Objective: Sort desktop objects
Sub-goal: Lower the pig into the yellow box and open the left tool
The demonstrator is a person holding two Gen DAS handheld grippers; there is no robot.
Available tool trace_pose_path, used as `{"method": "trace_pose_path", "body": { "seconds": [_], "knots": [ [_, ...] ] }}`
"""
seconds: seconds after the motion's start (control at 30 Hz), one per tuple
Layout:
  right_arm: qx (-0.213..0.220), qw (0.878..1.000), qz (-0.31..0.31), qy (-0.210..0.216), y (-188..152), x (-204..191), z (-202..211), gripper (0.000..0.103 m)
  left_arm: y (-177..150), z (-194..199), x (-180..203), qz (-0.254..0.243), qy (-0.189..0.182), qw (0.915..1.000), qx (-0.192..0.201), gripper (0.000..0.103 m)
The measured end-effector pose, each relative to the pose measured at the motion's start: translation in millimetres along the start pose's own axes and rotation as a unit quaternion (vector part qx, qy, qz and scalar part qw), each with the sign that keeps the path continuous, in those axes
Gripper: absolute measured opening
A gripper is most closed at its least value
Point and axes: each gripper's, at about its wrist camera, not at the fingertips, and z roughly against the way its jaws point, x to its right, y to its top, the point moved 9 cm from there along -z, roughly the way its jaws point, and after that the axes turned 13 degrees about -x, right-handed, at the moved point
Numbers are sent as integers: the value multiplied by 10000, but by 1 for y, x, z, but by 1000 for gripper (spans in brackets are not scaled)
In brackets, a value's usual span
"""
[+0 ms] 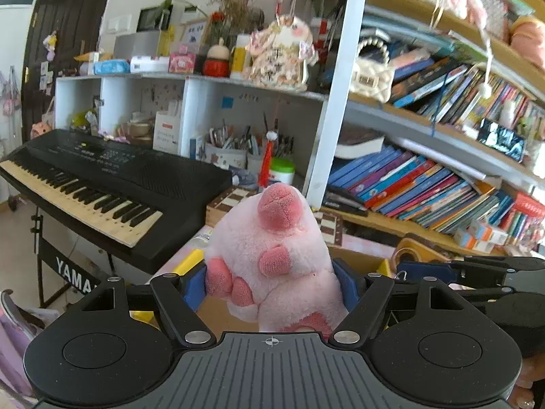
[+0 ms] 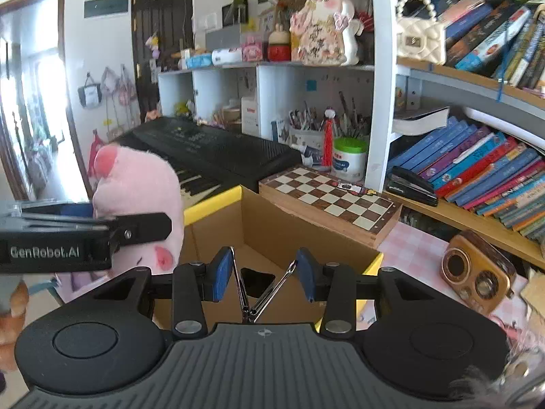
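The left gripper (image 1: 272,283) is clamping its fingers on the pink plush pig (image 1: 272,255), hanging over the open cardboard box (image 2: 272,231) beside the chessboard (image 2: 333,197). The right gripper (image 2: 265,272) is pinching 2 metal tweezer-like arms (image 2: 262,293); their ends are hidden.

We look from two fisheye cameras, one riding on each handheld gripper, both facing forward and slightly down along the fingers. Our left-wrist view sits close behind a fluffy pink plush pig (image 1: 272,259), which fills its centre. Our right-wrist view looks down into an open brown cardboard box with yellow edges (image 2: 272,231), and sees that pig at its left edge. Both views share the black electronic keyboard (image 1: 102,177), the wooden chessboard case (image 2: 330,201) and the crowded bookshelves of colourful books (image 1: 425,184) behind.
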Motion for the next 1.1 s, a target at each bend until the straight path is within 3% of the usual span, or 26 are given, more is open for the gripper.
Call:
{"method": "trace_pose_path", "body": {
  "seconds": [0.13, 0.3, 0.5, 0.83, 1.1],
  "knots": [
    [-408, 9977, 547, 45, 2, 5, -32, 39, 6, -32, 3, -145, 133, 9991, -365, 76],
    [-835, 9857, 1461, 18, 1, 3, -70, 39, 6, -71, 10, -555, 238, 9944, -866, 76],
    [-1413, 9576, 2510, -78, -10, 0, -111, 39, 2, -106, 17, -819, 343, 9867, -1358, 76],
    [-2133, 9174, 3360, 44, -35, -1, -149, 39, -26, -142, 14, -964, 431, 9658, -2367, 78],
    [-2120, 9174, 3367, 107, -33, -2, -151, 40, -26, -145, 9, -759, 493, 9658, -2429, 83]
  ]
}}
